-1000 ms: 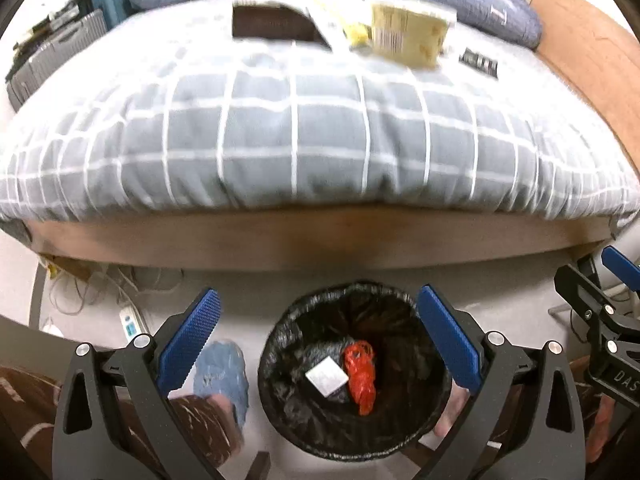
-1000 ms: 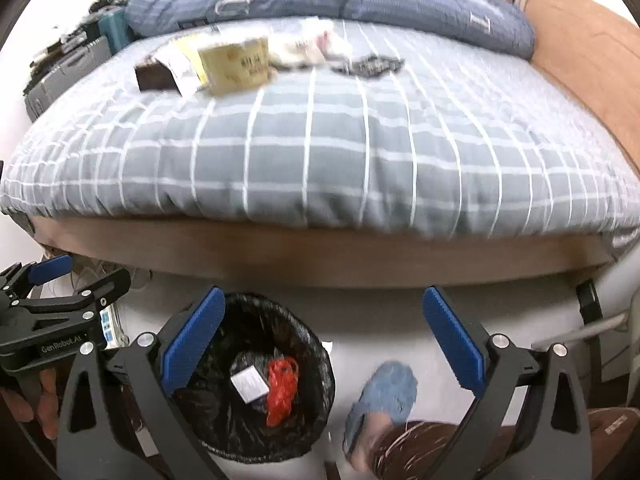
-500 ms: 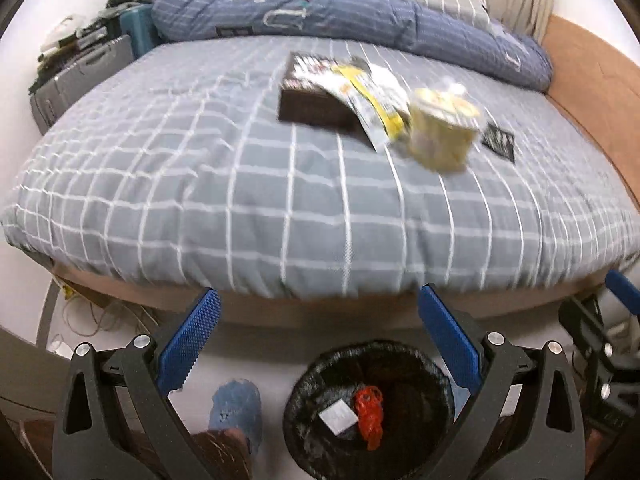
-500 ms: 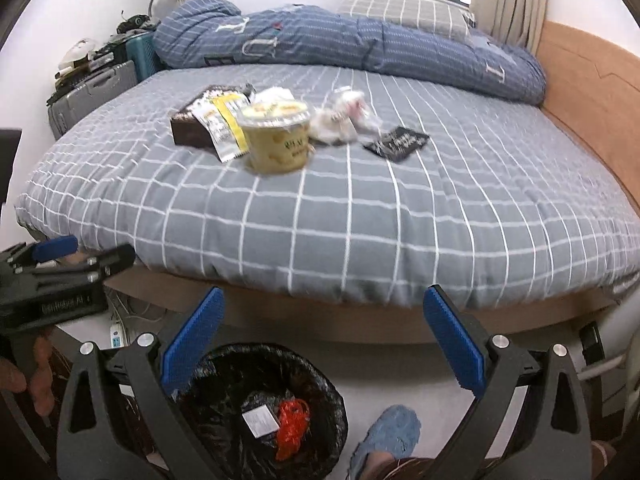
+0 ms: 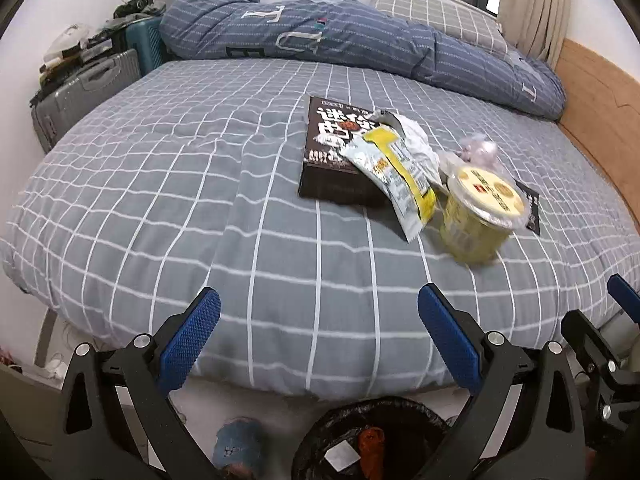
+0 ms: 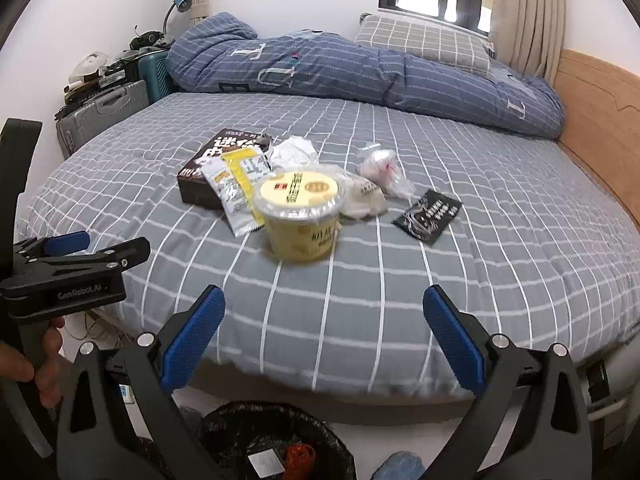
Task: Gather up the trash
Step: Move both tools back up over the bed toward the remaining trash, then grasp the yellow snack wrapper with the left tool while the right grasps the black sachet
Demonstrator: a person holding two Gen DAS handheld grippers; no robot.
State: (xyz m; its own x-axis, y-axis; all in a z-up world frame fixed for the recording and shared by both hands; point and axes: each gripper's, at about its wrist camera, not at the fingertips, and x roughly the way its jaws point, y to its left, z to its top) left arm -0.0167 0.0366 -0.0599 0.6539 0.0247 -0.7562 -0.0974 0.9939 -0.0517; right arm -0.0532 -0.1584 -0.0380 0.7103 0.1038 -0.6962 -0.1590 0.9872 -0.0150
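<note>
Bed (image 6: 400,280) trash (image 6: 298,216) beyond spread fingers (image 6: 192,332)

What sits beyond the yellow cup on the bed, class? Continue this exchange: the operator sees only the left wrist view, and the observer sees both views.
Observer: The right wrist view shows a clear wrapper lying against the right side of the yellow cup.
Operator: Is the black sachet touching the cup?
Observer: No. The black sachet lies flat, further right and apart from the cup.
Operator: Can you see my left gripper?
Observer: Yes, from the side. A hand holds the left gripper at the bed's near left edge.
</note>
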